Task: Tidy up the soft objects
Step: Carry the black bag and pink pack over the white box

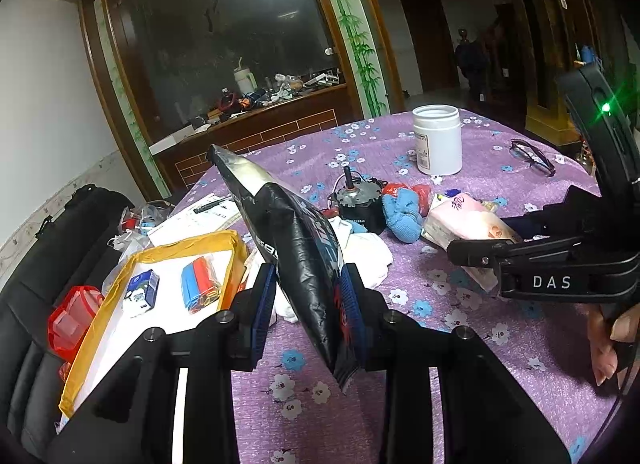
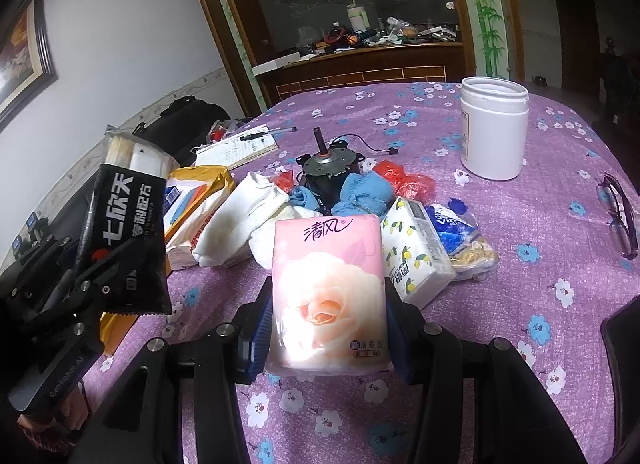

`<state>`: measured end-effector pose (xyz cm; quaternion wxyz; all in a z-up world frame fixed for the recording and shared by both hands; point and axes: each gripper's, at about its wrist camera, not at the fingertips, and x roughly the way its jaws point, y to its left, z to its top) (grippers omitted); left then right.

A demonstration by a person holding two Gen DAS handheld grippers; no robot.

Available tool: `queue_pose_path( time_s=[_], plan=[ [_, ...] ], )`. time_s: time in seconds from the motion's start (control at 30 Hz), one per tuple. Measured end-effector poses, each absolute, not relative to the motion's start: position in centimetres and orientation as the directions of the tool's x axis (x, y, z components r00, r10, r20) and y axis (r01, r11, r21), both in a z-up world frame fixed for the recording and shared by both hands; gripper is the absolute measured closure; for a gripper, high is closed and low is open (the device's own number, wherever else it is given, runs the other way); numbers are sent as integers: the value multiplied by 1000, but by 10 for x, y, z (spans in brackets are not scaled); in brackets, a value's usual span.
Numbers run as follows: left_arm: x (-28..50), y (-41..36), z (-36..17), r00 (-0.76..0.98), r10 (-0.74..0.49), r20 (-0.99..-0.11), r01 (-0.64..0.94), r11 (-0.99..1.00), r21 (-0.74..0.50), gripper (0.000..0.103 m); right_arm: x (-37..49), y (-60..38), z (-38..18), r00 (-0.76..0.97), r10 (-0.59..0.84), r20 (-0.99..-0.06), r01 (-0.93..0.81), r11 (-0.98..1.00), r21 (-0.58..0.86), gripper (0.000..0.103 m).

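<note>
Purple floral tablecloth | left tool clamps black packet | right tool clamps pink tissue pack

A lived-in home, by the look of it, likely a dining or sitting room. The table wears a purple cloth with small flowers and is strewn with household odds and ends: tissue packs, socks, a pair of glasses, a white jar, a notepad. Behind it stands a dark wooden cabinet with a cluttered ledge and a glass panel edged with painted bamboo. A framed picture hangs on the white wall, and a wooden door shows farther back.
</note>
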<state>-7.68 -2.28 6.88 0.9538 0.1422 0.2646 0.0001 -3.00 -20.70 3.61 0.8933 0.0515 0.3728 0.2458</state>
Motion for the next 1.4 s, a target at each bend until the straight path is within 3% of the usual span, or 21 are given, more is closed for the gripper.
queue_pose_path(
  time_s=[0.63, 0.97, 1.4],
  plan=[
    [-81, 26, 74, 861, 50, -507, 41, 985, 167, 72, -45, -165, 52, 587, 490, -645, -434, 863, 260, 53],
    [-84, 93, 72, 849, 42, -526, -10, 998, 64, 72, -49, -111, 64, 542, 520, -660, -507, 829, 237, 54],
    [-69, 205, 37, 761, -3, -648, -40, 998, -53, 71, -39, 25, 71, 410, 581, -703, -637, 734, 235, 54]
  ],
)
